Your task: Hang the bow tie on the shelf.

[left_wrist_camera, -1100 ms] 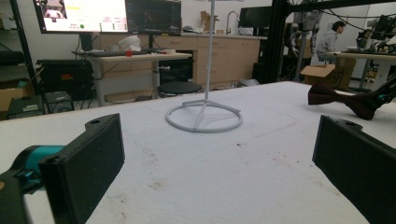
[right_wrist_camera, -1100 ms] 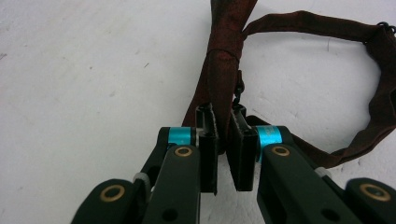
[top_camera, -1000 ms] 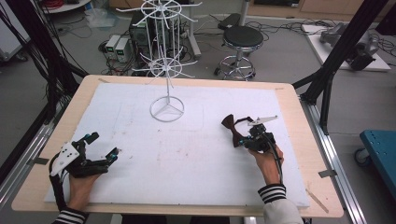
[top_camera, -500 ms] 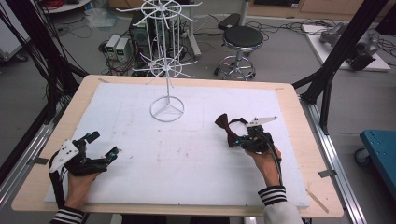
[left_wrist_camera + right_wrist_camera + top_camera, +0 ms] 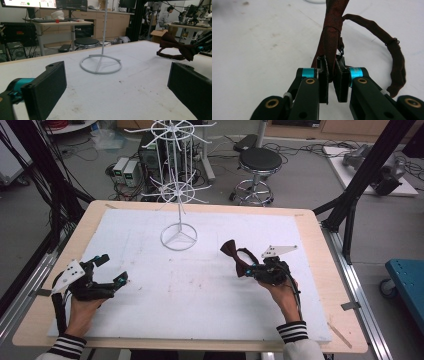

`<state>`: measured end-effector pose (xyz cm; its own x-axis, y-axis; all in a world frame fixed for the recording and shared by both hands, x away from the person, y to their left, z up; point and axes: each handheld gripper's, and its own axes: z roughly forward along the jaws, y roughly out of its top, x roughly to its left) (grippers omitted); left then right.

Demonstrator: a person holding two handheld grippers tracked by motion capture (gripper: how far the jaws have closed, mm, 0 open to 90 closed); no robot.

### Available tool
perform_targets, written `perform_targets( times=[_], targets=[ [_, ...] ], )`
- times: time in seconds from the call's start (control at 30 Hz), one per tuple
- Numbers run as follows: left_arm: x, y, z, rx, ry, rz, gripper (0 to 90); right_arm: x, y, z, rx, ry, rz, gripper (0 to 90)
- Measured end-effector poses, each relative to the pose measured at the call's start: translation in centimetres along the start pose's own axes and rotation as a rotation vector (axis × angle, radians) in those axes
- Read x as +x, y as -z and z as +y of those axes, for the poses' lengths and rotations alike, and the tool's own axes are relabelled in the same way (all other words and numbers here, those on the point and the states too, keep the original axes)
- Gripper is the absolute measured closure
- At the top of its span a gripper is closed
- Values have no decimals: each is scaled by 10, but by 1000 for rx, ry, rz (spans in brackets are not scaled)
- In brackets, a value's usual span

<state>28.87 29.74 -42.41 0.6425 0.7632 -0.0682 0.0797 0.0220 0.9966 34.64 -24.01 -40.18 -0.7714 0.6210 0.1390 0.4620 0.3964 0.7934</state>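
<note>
Fabric of a dark red bow tie (image 5: 235, 256) is sitting pinched between the jaws of the right tool (image 5: 250, 270), which is clenched tight on one wing of it. In the right gripper view the bow tie (image 5: 332, 32) is rising straight out of the right tool (image 5: 332, 75), with its thin neck strap curving away to the right and down toward the white mat. In the high view the tie is hanging just above the mat (image 5: 210, 295), right of the middle of the tabletop (image 5: 320, 270), and the person's right hand (image 5: 282, 292) is gripping the tool from behind, a striped cuff showing at the wrist.

The left tool (image 5: 111, 270) is staying released, its two black jaws standing wide apart with nothing between them. It is hovering near the left edge of the mat, well apart from the tie, held by the left hand (image 5: 82, 312). In the left gripper view the left tool (image 5: 117, 87) is pointing across the mat toward the round base of a white wire rack (image 5: 101, 64), and the bow tie (image 5: 177, 46) is showing farther off to the right.

The wire rack (image 5: 178, 237) is standing upright on the far half of the mat, between the two hands and beyond them, touching neither tool. Behind the tabletop a black stool (image 5: 257, 162) is standing on the floor.
</note>
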Motion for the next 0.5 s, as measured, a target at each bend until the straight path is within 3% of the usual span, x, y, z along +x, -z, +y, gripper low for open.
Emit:
perform_targets(
  times=[0.2, 0.5],
  targets=[
    [-2, -6, 11, 30, -16, -31, 26, 9, 1, 4, -57, 52, 53, 840],
    [-8, -22, 36, 69, -57, -115, 26, 19, 2, 9, -109, 100, 110, 841]
  ],
)
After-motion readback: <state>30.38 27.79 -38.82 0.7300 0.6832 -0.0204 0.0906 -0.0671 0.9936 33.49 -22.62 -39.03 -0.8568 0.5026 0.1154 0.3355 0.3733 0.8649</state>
